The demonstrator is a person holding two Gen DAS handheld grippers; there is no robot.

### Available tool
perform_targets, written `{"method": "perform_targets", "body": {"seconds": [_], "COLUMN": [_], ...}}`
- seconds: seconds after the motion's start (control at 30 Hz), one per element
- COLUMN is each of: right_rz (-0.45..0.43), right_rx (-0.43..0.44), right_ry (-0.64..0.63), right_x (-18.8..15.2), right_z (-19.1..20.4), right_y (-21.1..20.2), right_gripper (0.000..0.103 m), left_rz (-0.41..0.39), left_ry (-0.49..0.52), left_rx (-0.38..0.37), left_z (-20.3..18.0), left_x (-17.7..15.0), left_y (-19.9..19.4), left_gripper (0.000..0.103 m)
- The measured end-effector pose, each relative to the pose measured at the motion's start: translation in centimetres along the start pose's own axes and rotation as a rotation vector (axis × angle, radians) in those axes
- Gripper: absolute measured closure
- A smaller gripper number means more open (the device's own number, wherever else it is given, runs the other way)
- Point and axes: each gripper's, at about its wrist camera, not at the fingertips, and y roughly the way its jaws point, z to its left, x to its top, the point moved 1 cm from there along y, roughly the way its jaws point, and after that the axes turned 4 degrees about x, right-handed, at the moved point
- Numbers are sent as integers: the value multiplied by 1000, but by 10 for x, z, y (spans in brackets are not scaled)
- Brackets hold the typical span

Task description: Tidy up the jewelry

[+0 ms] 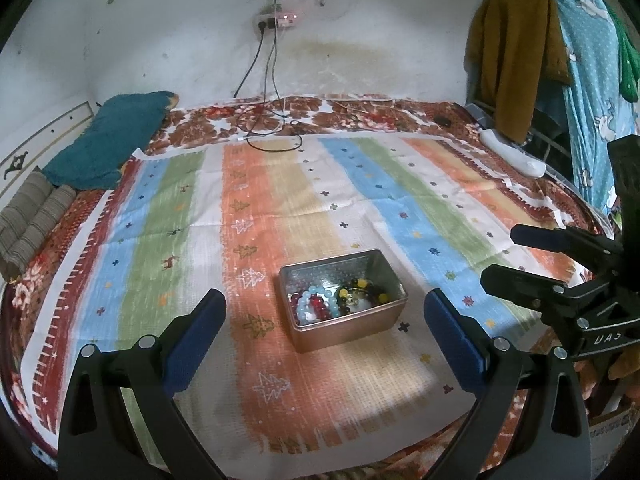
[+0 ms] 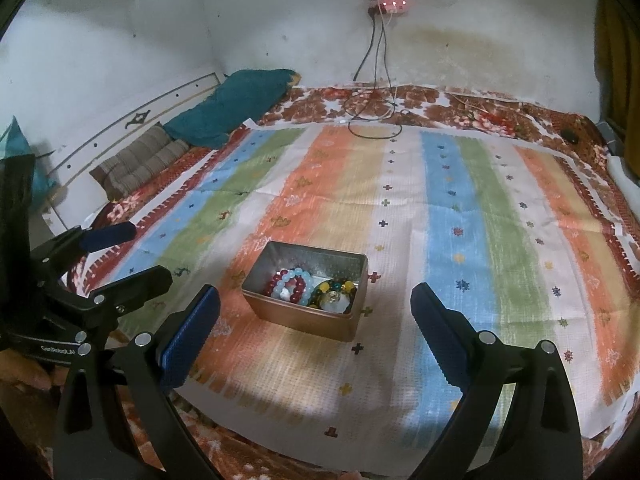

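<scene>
A rectangular rose-gold metal tin point(image 1: 344, 300) holding beaded bracelets point(image 1: 320, 304) is sitting on the striped cloth point(image 1: 260, 208); the left gripper point(image 1: 324, 320) and right gripper point(image 2: 316, 316) are hovering before the tin, both spread wide, gripping nothing.

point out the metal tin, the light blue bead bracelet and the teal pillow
metal tin point(image 1: 362, 326): left wrist view, on its front outer wall.
light blue bead bracelet point(image 2: 298, 274): right wrist view, on a bead at the loop's far side.
teal pillow point(image 1: 108, 140): left wrist view, on the middle of its top face.
</scene>
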Motion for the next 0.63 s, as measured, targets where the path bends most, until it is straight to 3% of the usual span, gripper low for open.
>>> {"method": "perform_targets", "body": {"seconds": [0.63], "right_rz": [-7], "right_rx": [5], "right_ry": [-3], "right_x": [-2], "right_z": [1], "right_y": [-3], "right_gripper": [6], "left_rz": [-21], "left_ry": [-3], "left_rx": [-17], "left_z": [3], "left_x": [8], "left_y": [-6], "left_gripper": [6]}}
